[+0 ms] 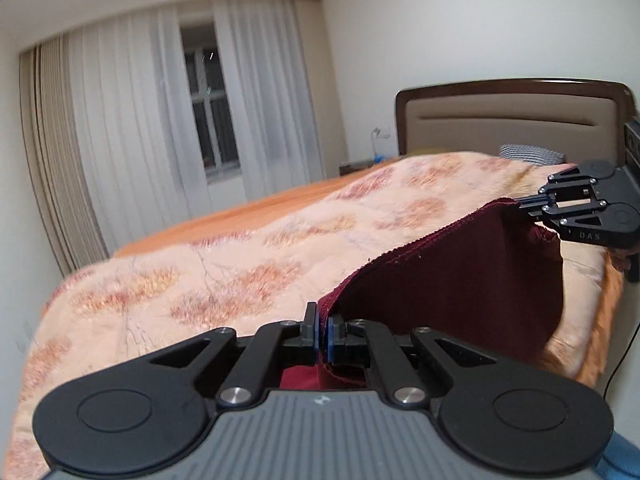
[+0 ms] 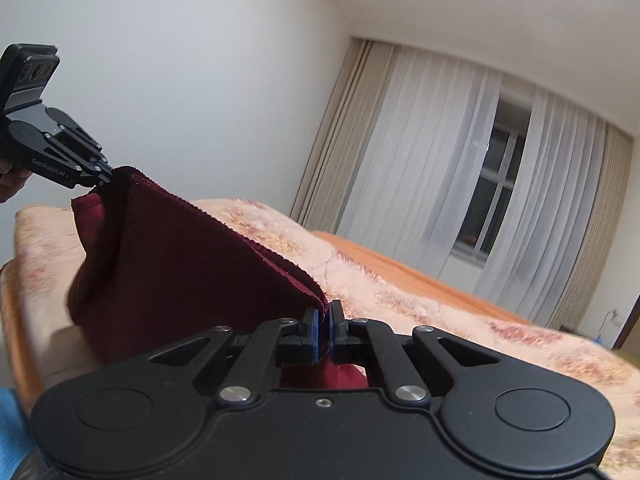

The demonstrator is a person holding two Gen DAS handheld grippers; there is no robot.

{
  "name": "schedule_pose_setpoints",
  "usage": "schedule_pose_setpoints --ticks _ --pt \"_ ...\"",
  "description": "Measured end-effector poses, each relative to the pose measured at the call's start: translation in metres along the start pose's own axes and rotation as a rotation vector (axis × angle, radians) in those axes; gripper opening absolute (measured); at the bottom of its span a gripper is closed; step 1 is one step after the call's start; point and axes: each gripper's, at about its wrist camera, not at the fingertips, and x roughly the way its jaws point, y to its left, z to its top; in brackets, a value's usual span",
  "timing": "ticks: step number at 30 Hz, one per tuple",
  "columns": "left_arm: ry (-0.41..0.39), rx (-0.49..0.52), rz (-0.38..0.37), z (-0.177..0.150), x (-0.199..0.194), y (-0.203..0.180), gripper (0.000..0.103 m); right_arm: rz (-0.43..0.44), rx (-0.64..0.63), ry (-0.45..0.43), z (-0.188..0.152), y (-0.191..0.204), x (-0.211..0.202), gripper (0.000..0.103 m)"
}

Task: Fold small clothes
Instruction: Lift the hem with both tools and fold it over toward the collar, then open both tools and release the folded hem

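Your right gripper reads "DAS" on its side in the left wrist view, and your left gripper reads "GenRobot.AI" in the right wrist view. Each is clenched on one end of the top hem of the dark red knit garment, a ribbed, doubled cloth stretched taut between them. It hangs lifted over the near edge of the bed, its lower part sagging toward the peach floral quilt.

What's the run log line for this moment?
left gripper: shut on cloth | right gripper: shut on cloth | cloth: lifted over bed
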Motion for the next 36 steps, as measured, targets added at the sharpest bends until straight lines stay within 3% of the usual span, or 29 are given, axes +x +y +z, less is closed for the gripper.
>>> schedule_pose_setpoints --ticks 7,12,18,20,21,22,23,24,26,28,31,36 --pt "0.117 -0.083 -0.014 -0.005 0.107 0.053 0.003 0.03 0.072 0.109 -0.012 -0.048 0.114 0.004" --pt "0.175 -0.217 -0.021 -0.03 0.176 0.09 0.003 0.042 0.129 0.194 -0.032 -0.066 0.185 0.004" --pt "0.247 -0.329 -0.06 -0.057 0.216 0.11 0.005 0.062 0.212 0.29 -0.064 -0.064 0.238 0.005" --pt "0.256 -0.354 -0.074 -0.063 0.218 0.113 0.011 0.072 0.239 0.316 -0.073 -0.064 0.247 0.007" --pt "0.258 -0.372 -0.079 -0.065 0.217 0.115 0.026 0.074 0.251 0.328 -0.077 -0.066 0.251 0.008" --pt "0.26 -0.393 -0.085 -0.067 0.216 0.118 0.039 0.075 0.258 0.341 -0.08 -0.067 0.255 0.014" --pt "0.259 -0.416 -0.088 -0.068 0.212 0.12 0.067 0.073 0.262 0.351 -0.082 -0.067 0.258 0.017" --pt "0.248 -0.438 -0.078 -0.068 0.21 0.124 0.082 0.07 0.267 0.357 -0.084 -0.067 0.26 0.023" --pt "0.227 -0.474 -0.068 -0.069 0.204 0.131 0.086 0.078 0.296 0.36 -0.088 -0.07 0.26 0.037" --pt "0.215 -0.506 -0.068 -0.07 0.197 0.138 0.087 0.085 0.337 0.36 -0.091 -0.075 0.257 0.065" --pt "0.201 -0.503 -0.053 -0.07 0.182 0.137 0.094 0.093 0.375 0.331 -0.09 -0.084 0.246 0.087" --pt "0.182 -0.425 -0.06 -0.077 0.152 0.113 0.102 0.117 0.415 0.292 -0.093 -0.098 0.215 0.097"
